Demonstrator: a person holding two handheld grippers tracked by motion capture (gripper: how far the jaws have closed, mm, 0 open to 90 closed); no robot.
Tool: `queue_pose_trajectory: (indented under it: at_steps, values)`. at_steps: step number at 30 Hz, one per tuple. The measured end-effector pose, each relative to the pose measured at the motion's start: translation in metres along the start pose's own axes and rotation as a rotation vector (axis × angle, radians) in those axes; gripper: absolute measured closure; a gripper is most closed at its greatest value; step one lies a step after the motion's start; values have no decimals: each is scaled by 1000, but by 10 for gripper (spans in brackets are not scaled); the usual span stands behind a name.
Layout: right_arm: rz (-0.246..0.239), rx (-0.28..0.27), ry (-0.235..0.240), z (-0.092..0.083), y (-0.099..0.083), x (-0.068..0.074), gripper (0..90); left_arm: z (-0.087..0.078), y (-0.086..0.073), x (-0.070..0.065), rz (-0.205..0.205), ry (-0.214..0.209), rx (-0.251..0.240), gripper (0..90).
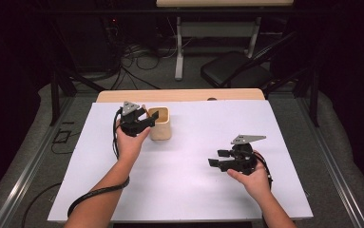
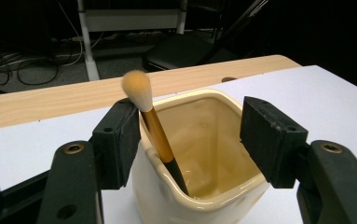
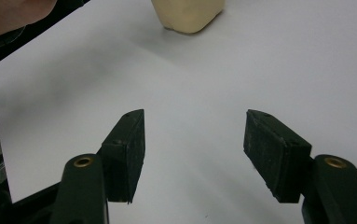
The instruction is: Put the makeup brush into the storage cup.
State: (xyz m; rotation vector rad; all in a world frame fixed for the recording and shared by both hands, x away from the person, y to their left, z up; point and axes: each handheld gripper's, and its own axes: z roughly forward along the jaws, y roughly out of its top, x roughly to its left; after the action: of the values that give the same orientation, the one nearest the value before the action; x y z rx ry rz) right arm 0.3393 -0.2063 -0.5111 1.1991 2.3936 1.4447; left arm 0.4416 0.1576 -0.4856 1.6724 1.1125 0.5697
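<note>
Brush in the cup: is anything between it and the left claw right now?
Nothing visible. The left claw is open around the cream cup, one jaw on each side. The brush leans inside against the cup's rim, close beside the jaw at the left of the left gripper view, with no other object between them.

In the left gripper view the brush point(image 2: 155, 128) has a blurred tuft, and its dark lower end is hidden inside the cream cup point(image 2: 213, 140), whose base the bottom edge cuts off. In the right gripper view the top edge cuts off the cup.
</note>
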Motion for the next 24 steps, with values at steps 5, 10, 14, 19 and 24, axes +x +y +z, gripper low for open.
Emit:
queue_pose_trajectory:
  at_steps: [5,10,14,19,24]
  values:
    - [1,2,0,0,0,0,384,-2,0,2,-8,5,2,374]
    - [-1,2,0,0,0,0,384,-5,-1,6,-14,8,10,374]
    - [3,-2,0,0,0,0,384,-6,-1,8,-18,8,12,374]
    - [3,2,0,0,0,0,384,-7,-1,8,-17,6,9,374]
    - [2,-2,-1,0,0,0,383,-8,-2,7,-18,5,9,374]
